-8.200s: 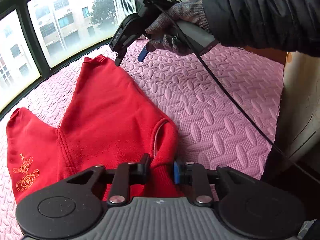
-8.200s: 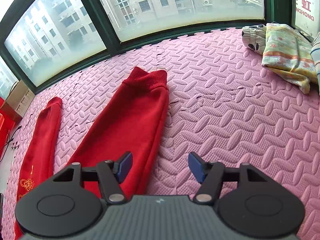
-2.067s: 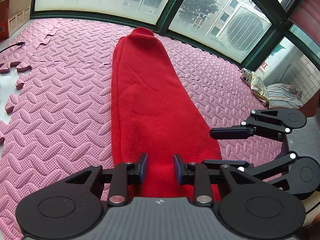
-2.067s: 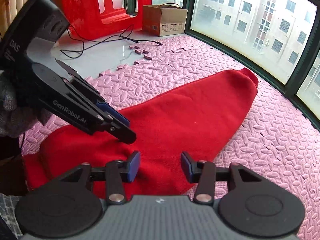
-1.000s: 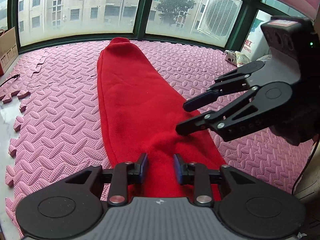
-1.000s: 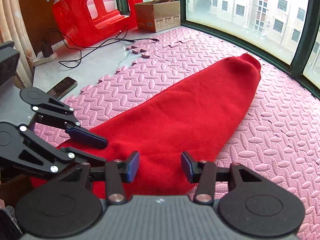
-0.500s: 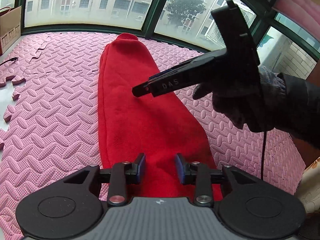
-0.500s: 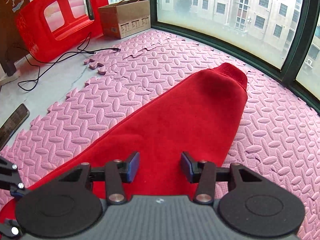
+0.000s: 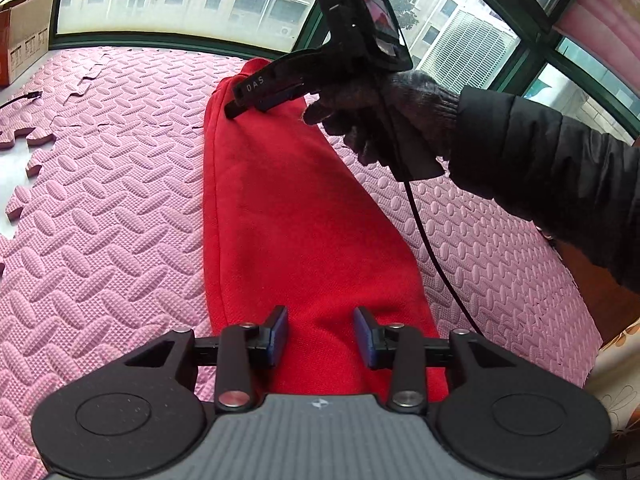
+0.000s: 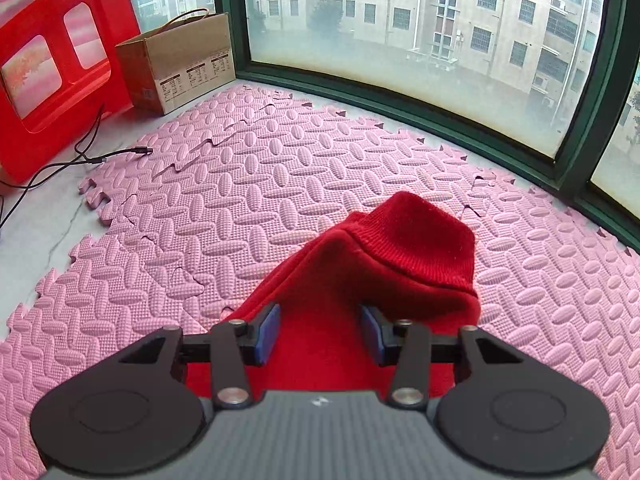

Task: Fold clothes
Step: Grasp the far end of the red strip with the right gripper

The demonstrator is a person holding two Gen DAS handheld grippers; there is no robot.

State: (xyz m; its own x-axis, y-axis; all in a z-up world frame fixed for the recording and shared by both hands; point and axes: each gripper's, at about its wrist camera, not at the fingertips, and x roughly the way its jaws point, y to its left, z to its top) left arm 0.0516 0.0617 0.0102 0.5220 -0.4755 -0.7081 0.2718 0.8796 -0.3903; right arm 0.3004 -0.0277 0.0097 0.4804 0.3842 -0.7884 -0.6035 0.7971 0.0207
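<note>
Trousers (image 9: 296, 216) on mat (image 9: 100, 208)

Both wrist cameras look steeply down, close over the same red garment (image 9: 304, 220).

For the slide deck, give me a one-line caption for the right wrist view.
Right tool, jaws apart, over the ribbed cuff end of folded red trousers on the pink foam mat.

Bare pink mat (image 10: 248, 184) flanks the red garment (image 9: 296, 216); cardboard box (image 10: 180, 68) blocks the far-left corner.
</note>
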